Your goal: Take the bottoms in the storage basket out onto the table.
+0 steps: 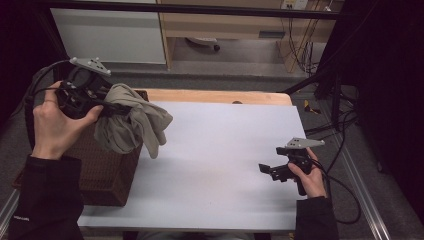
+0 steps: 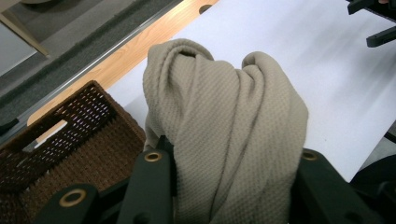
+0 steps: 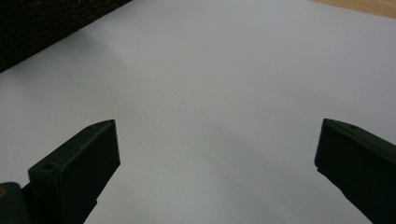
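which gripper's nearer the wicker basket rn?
Left. The left gripper hangs over the wicker basket at the table's left edge, shut on the beige cloth. The right gripper sits open across the table, near its right edge.

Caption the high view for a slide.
Left claw holds a beige cloth above a basket; right claw open.

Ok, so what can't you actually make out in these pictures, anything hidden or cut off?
- Inside of the wicker basket: in the high view the beige cloth and the left hand cover part of it; contents cannot be told.
- Left tool: in the left gripper view the cloth hides its tips.
- Cloth type: bunched, so garment or towel is unclear.
- Right tool: its lower jaw sits partly behind the right hand in the high view.
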The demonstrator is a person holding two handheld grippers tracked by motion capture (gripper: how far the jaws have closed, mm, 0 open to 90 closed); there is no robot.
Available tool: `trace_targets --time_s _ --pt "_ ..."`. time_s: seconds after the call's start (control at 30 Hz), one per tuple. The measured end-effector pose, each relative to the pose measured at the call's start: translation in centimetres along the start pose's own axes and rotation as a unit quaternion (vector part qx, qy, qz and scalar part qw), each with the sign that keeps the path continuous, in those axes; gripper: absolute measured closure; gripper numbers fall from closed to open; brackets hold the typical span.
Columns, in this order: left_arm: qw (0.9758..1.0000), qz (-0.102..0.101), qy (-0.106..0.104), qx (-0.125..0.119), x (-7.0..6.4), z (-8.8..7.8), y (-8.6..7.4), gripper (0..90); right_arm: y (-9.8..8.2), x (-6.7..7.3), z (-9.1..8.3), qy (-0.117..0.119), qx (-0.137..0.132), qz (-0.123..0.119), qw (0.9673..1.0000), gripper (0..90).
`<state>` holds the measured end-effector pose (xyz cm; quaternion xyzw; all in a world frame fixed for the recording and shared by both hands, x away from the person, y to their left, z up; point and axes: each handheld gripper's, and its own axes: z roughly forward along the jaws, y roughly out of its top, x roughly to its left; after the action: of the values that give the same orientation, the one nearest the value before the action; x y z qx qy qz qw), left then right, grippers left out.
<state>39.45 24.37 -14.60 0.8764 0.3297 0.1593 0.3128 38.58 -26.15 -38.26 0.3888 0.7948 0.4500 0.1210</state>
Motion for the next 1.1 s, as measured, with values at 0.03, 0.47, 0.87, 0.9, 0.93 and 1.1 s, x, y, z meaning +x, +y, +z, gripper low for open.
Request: trace_targets --time_s 0.03,0.47,0.87,0.9,0.93,1.1 --pt "1.0000 0.001 -0.001 0.001 -0.1 0.1 0.1 63.2 0.0 0.0 0.0 0.000 -0.001 -0.001 1.0000 0.7" --pt "0.9997 0.016 -0.015 0.007 -1.2 1.8 1.2 63.2 0.0 0.0 0.0 0.001 0.000 -0.002 1.0000 0.7" --pt "0.9992 0.027 -0.029 0.010 -2.2 3.4 1.8 63.3 0.0 0.0 0.0 0.002 0.000 -0.001 1.0000 0.7" --pt "0.9991 0.028 -0.030 0.010 -2.2 3.6 1.8 63.3 0.0 0.0 0.0 0.002 0.000 -0.001 1.0000 0.7" --pt "0.9990 0.029 -0.031 0.011 -2.3 3.7 1.9 63.2 0.0 0.0 0.0 0.002 0.000 -0.001 1.0000 0.7" --pt "0.9988 0.031 -0.035 0.013 -2.7 4.5 2.0 63.2 0.0 0.0 0.0 0.001 0.001 0.000 1.0000 0.7"
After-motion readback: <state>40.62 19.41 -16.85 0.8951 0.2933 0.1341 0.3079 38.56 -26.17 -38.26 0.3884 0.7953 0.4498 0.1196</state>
